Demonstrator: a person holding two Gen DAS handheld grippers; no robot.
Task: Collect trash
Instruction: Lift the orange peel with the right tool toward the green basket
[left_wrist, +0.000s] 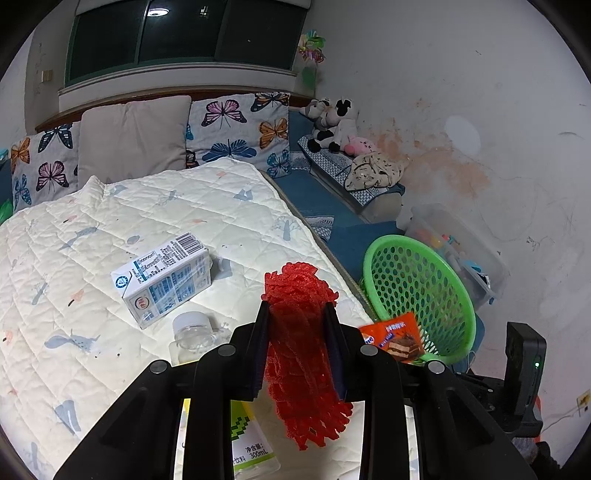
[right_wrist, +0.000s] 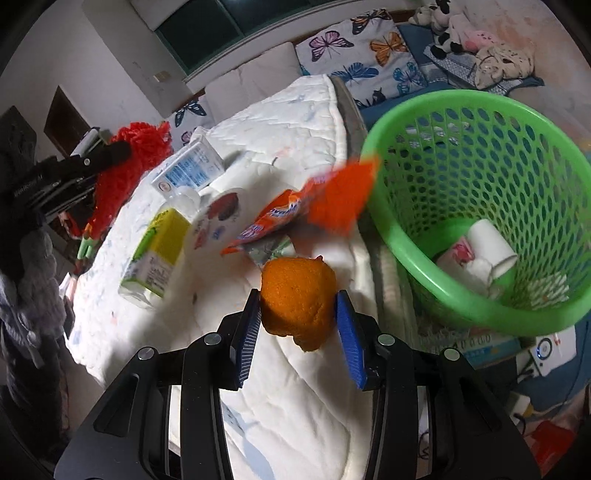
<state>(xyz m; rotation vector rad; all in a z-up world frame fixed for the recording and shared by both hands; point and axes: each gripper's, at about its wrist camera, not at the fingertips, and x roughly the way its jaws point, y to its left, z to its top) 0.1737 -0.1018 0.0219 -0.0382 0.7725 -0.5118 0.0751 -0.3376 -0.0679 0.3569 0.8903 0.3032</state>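
- Trash is already in both hands: the left tongs (left_wrist: 297, 321) are clenched on a red foam net sleeve (left_wrist: 301, 354), squeezed at its middle so both frilled ends hang free above the bed (left_wrist: 74, 236).
- The right tongs (right_wrist: 299, 310) grasp an orange peel (right_wrist: 297, 304) between the blue pads (right_wrist: 351, 339), tilted down over the bed's right edge, which faces the basket.
- Just ahead of that peel an orange snack wrapper (right_wrist: 314, 210) overhangs the same edge, blurred, next to the basket rim.
- The green basket (right_wrist: 476, 317) stands off the bed beside that edge, mouth tipped toward the tongs; it already holds a paper cup (right_wrist: 491, 247) and crumpled paper, so it likely serves as the bin.
- Further in on the quilt lie a blue-and-white milk carton (left_wrist: 162, 280), a clear bottle (left_wrist: 192, 332), a yellow-green drink box (right_wrist: 155, 251) and a yoghurt pouch (right_wrist: 218, 218), not yet collected.
- Both loads probably go into the basket next; the peel is nearer.
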